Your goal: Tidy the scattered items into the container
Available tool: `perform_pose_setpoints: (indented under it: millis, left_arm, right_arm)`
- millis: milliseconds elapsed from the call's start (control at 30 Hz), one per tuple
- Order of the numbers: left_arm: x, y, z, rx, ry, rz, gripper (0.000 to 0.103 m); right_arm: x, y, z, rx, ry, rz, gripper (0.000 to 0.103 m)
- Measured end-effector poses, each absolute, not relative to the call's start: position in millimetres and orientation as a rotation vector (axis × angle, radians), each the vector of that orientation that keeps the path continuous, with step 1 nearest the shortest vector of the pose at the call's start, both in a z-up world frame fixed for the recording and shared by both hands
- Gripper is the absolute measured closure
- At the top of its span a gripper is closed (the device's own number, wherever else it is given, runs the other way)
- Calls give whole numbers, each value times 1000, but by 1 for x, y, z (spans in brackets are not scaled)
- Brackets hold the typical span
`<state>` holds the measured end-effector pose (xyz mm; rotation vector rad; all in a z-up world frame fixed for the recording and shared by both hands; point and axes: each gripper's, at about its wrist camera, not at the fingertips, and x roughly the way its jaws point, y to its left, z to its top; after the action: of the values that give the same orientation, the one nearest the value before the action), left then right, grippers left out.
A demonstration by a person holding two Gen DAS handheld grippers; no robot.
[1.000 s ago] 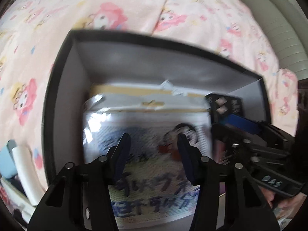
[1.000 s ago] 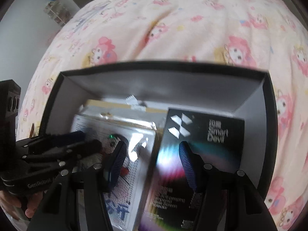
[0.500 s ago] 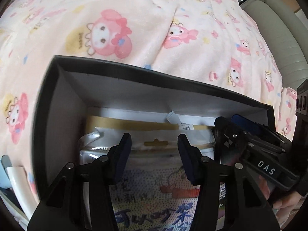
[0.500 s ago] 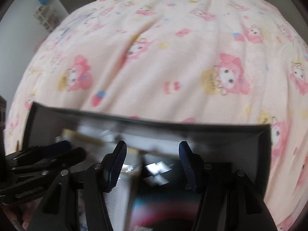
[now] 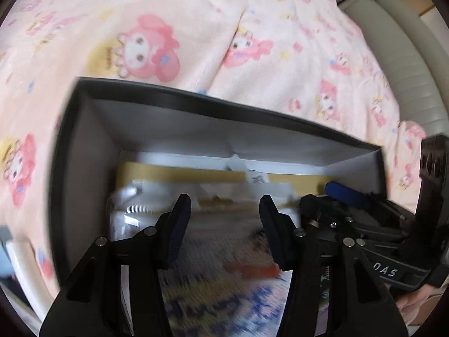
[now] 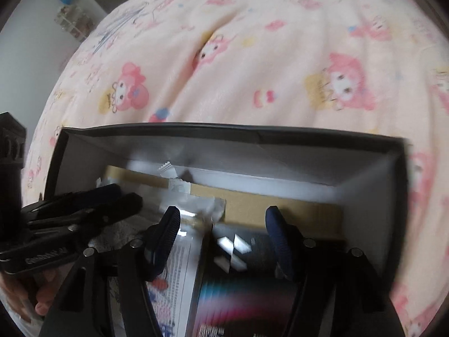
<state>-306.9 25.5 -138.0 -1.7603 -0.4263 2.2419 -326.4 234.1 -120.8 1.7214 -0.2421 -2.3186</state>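
A black box with grey inner walls [image 5: 174,129] [image 6: 308,151] lies open on the bed. Inside lie a shiny plastic packet with blue and red print [image 5: 224,289] [image 6: 182,275], a black box with white diamond marks [image 6: 247,269] to its right, and a tan cardboard piece [image 5: 179,172] [image 6: 280,207] at the far end. My left gripper [image 5: 224,221] is open and empty above the packet. My right gripper [image 6: 221,233] is open and empty above the black box and packet edge. Each gripper shows in the other's view: the right gripper [image 5: 364,224], the left gripper [image 6: 78,210].
A pink cartoon-print blanket [image 5: 224,28] [image 6: 252,42] covers the bed around the box. A cream padded headboard [image 5: 407,56] stands at the right. A white item [image 5: 16,264] lies left of the box. A shelf with small objects [image 6: 70,14] stands against the far wall.
Both grippers have drawn back and tilted over the box while staying open. The packet and the black box rest inside the container where they were.
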Motion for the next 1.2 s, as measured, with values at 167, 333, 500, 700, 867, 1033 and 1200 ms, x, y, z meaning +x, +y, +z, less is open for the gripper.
perform_pose_setpoints:
  millis: [167, 333, 500, 700, 867, 1033, 1200]
  left_arm:
    - [-275, 32, -128, -1817, -347, 2273, 51]
    - [-260, 30, -146, -1928, -345, 2216, 51]
    - [-250, 32, -149, -1937, -338, 2199, 45]
    - [-244, 26, -146, -1889, -375, 2199, 42]
    - [-208, 19, -112, -1706, -347, 2326, 44]
    - [-174, 20, -64, -1567, -297, 2432, 47]
    - [-126, 13, -32, -1438, -289, 2445, 41]
  right_arm:
    - [-290, 245, -83, 1582, -363, -2364, 43]
    - [-264, 246, -100, 1688, -444, -2251, 44]
    - [-248, 229, -115, 1761, -317, -2223, 44]
    - [-253, 236, -123, 1793, -412, -2189, 43]
    - [-229, 240, -94, 1717, -381, -2377, 43]
    - [-173, 219, -28, 1454, -338, -2483, 41]
    - [-129, 200, 6, 1311, -365, -2509, 36]
